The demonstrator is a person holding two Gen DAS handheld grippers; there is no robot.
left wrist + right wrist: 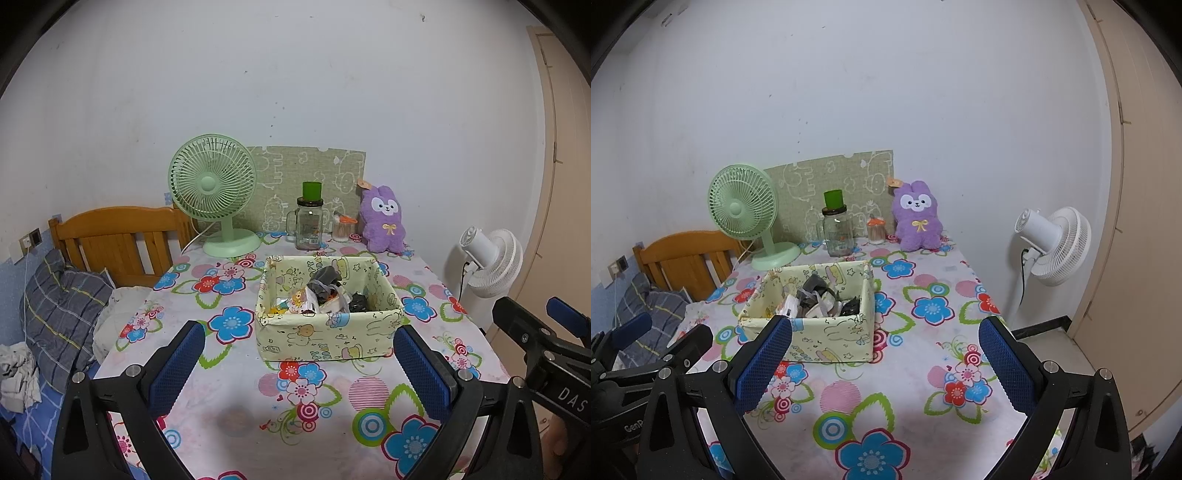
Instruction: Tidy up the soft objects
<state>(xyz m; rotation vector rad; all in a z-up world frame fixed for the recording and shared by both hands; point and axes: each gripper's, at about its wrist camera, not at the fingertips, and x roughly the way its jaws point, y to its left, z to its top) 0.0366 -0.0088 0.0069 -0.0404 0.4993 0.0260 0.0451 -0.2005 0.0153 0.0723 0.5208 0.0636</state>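
Note:
A pale yellow fabric box [325, 339] [827, 343] with cartoon prints sits mid-table, holding several soft items, grey and black socks [325, 282] [816, 286] among them. A purple plush rabbit [384, 221] [918, 218] sits upright at the table's back against the wall. My left gripper [299, 369] hovers open just in front of the box, nothing between its blue pads. My right gripper [884, 363] is open and empty too, to the right of the box over the flowered cloth. The right gripper's body [546, 350] shows in the left wrist view.
A green desk fan [218, 192] [746, 214], a glass jar with green lid [309, 221] [837, 229] and a small cotton-swab jar [343, 227] [876, 230] line the back. A white standing fan [1052, 247] is right of the table. A wooden bed [114, 243] with pillow lies left.

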